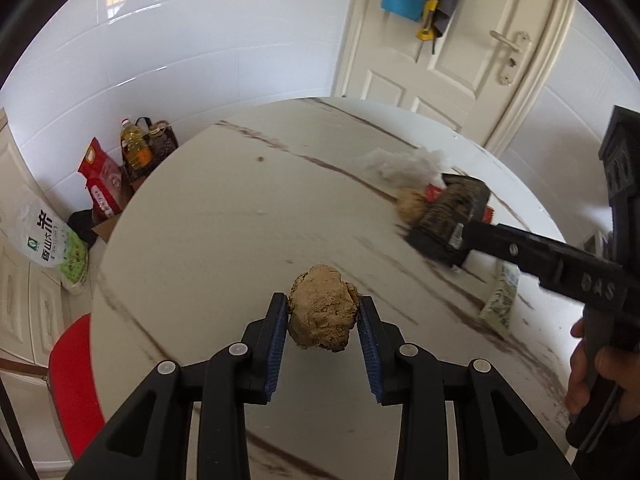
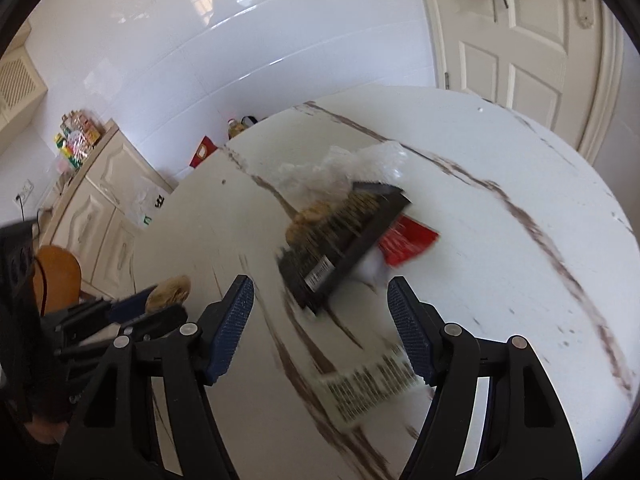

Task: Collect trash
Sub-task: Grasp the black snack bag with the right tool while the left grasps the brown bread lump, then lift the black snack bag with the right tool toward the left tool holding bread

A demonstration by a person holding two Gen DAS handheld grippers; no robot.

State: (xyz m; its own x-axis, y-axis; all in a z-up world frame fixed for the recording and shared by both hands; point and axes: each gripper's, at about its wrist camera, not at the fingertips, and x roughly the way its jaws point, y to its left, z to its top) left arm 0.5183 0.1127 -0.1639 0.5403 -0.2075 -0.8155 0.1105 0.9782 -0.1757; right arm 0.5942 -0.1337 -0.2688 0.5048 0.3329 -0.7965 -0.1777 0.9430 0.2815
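Note:
My left gripper (image 1: 323, 305) is shut on a brown crumpled lump (image 1: 322, 316), held just above the white marble table (image 1: 220, 240). The right wrist view shows that lump (image 2: 170, 292) at the left. My right gripper (image 2: 320, 292) is open and empty over the table. Ahead of it lies a pile: a black box (image 2: 344, 240), a red wrapper (image 2: 408, 240), a clear plastic bag (image 2: 340, 172) and a second brown lump (image 2: 312, 220). A white printed packet (image 2: 368, 388) lies flat under its fingers. One right finger (image 1: 500, 240) reaches beside the black box (image 1: 448, 216).
A red chair (image 1: 76, 380) stands at the table's left edge. Food bags and an oil bottle (image 1: 136, 148) sit on the floor by the wall. A white door (image 1: 460, 60) is behind the table, and cabinets (image 2: 100, 200) and an orange chair (image 2: 60, 276) to the left.

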